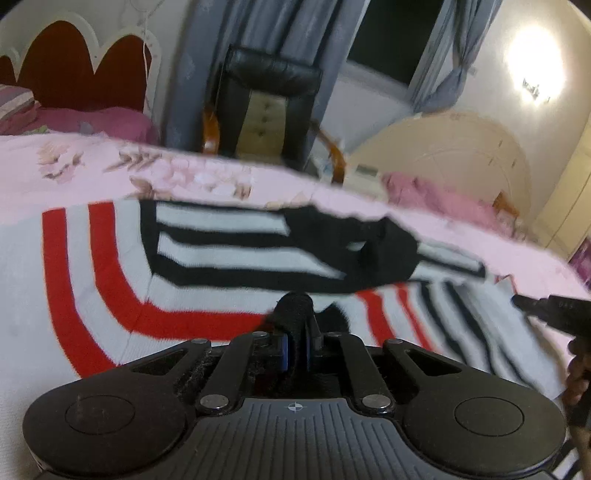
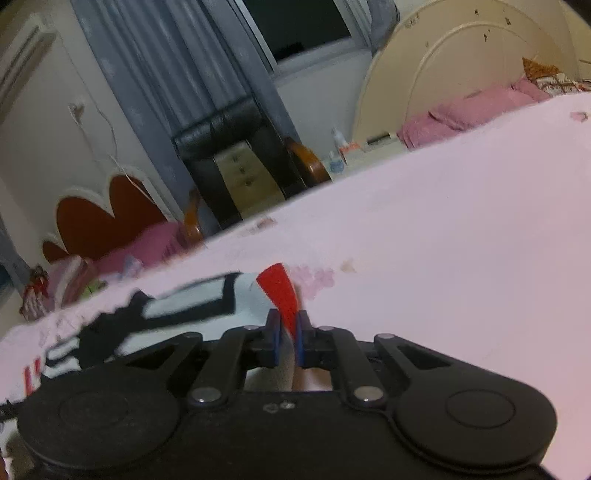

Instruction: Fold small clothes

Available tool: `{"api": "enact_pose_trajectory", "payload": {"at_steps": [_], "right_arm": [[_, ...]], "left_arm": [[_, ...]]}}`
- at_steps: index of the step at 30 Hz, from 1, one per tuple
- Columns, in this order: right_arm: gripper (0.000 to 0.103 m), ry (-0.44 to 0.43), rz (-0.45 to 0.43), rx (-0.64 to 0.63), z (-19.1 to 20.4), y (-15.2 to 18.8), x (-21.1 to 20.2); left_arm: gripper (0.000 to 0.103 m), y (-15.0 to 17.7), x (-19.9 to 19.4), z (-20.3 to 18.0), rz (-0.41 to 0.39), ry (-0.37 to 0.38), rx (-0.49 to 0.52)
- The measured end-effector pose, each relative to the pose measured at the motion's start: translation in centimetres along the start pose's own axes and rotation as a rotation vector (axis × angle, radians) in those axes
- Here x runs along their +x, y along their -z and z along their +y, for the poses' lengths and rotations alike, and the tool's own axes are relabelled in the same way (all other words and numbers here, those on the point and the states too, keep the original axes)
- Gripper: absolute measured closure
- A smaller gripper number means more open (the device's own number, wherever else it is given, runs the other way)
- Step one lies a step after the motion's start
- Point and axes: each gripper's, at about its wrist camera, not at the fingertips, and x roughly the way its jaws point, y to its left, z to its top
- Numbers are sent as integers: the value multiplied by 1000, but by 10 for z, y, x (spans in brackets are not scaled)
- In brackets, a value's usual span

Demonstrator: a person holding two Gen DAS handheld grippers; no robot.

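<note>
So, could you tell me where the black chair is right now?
The black chair stands beyond the bed's far edge, before the grey curtains, top centre in the left wrist view.

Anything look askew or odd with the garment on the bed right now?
The striped garment isn't lying flat: its black-striped part is bunched on top. Left gripper pinches black fabric; right gripper pinches a red strip. Nothing looks damaged.

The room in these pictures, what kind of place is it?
Most likely a bedroom in a home. A bed with a pink floral sheet fills the foreground, a scalloped red headboard stands behind it, and grey curtains hang beside a dark window.
</note>
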Motion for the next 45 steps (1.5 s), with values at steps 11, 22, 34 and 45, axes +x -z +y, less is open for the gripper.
{"api": "enact_pose_trajectory", "payload": {"at_steps": [11,22,34,45], "right_arm": [[88,-74,-9,-195,30,19,-52],[85,-33,23,-195,33,26,-84],[84,-12,73,-87,55,76,-121],[82,-43,97,-6,132,89,-100]], "left_arm": [[95,3,-1,-5,-2,-23,44],[18,12,-50,-3,-130,-136,73],[43,95,-195,187,-180,-324,-368],[43,130,-236,341,-407,-270,-874]]}}
